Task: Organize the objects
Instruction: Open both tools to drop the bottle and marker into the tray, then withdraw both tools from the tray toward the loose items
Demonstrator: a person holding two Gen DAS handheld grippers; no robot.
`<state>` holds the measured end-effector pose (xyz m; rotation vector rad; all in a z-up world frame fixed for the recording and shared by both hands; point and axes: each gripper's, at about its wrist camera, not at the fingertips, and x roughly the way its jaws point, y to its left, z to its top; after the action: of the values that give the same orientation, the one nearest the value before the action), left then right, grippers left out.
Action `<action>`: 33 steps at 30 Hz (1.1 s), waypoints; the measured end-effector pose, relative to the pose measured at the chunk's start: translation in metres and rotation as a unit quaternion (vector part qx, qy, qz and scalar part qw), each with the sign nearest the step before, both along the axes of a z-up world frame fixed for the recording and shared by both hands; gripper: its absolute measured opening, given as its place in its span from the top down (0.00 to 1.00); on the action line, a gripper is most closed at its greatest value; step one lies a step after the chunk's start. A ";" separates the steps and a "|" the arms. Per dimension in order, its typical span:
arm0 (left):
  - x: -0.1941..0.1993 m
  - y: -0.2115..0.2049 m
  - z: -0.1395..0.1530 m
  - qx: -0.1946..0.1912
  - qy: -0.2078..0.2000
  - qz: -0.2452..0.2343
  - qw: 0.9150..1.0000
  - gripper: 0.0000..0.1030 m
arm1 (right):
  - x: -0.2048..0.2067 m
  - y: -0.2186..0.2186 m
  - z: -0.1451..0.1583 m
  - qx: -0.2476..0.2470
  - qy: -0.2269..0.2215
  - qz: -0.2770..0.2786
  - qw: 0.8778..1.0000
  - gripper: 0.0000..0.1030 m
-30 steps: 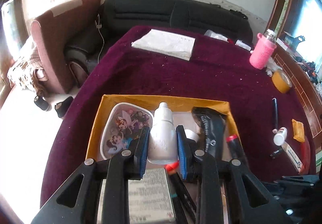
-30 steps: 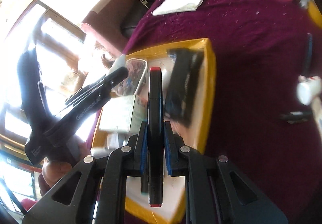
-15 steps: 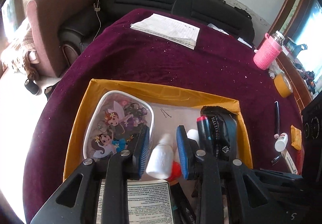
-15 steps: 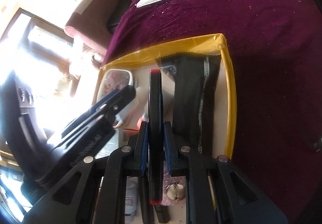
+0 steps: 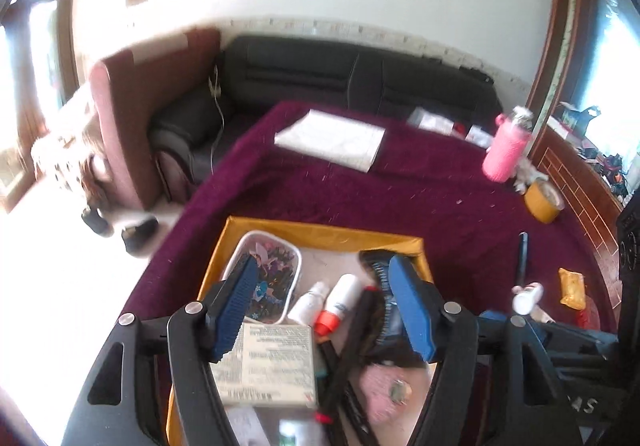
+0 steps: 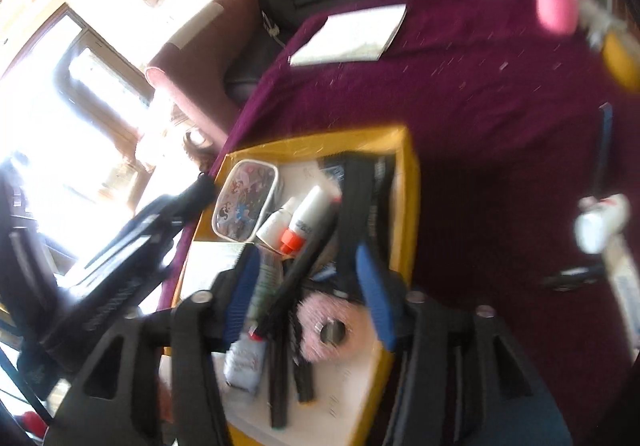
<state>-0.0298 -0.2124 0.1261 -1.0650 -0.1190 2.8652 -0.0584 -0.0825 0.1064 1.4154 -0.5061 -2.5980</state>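
Both grippers stand released over the yellow-rimmed shallow cardboard tray (image 5: 320, 236) low and centre in both views, on the counter under a dark magenta velvet cloth (image 5: 400, 189). The left gripper (image 5: 324, 310) has just been opening; blue pads wide apart, nothing pressed between them. The small white plastic dropper bottle (image 5: 314, 302) lies flat in the tray below, just beside the white tube with an orange-red cap (image 5: 340, 304), so it looks dropped off where the small bottles collect. The right gripper (image 6: 308, 294) has also just been opening; the black marker pen with red ends (image 6: 298, 278) lies slanted between the parted pads with no pad pressing it, resting across the tray contents next to the black foil pouch (image 6: 368, 185). Long dark things seem grouped on that right side of the tray. The clear cartoon-print zip pouch (image 5: 272, 274) fills the tray's upper left corner, with the printed white carton box (image 5: 268, 362) below it, flat items kept to the left. A pink fuzzy item with a metal stud (image 6: 324, 330) sits near the lower edge; the frame is blurred, so its identity is unclear. Loose things wait outside on the cloth at the right of the frame: a small white bottle (image 5: 528, 296), a dark pen (image 5: 522, 258), an orange packet (image 5: 572, 286). Judged stage: two items just released, more to gather.
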 end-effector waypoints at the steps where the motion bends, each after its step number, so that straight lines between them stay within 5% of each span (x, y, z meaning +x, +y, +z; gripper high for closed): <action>1: 0.009 0.005 0.006 -0.006 0.009 0.001 1.000 0.38 | 0.006 0.003 0.004 0.014 0.006 -0.004 1.000 0.48; 5: 0.049 0.023 0.026 -0.011 0.045 0.002 0.999 0.27 | 0.043 0.019 0.022 0.083 0.038 -0.031 0.995 0.27; 13: 0.093 0.077 0.042 -0.034 0.074 -0.030 0.996 0.27 | 0.132 0.083 0.049 0.081 0.180 -0.134 0.971 0.18; 19: 0.110 0.128 0.040 -0.071 0.074 -0.064 0.993 0.27 | 0.142 0.164 0.001 -0.028 0.066 -0.195 0.978 0.18; 33: 0.096 0.192 0.000 -0.109 0.006 -0.088 0.990 0.27 | 0.184 0.231 -0.013 0.006 0.059 -0.218 0.974 0.18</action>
<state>0.0661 -0.0202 0.1258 -1.0342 0.2799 2.7711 0.1253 0.1481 0.0935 1.2571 -0.8718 -3.0006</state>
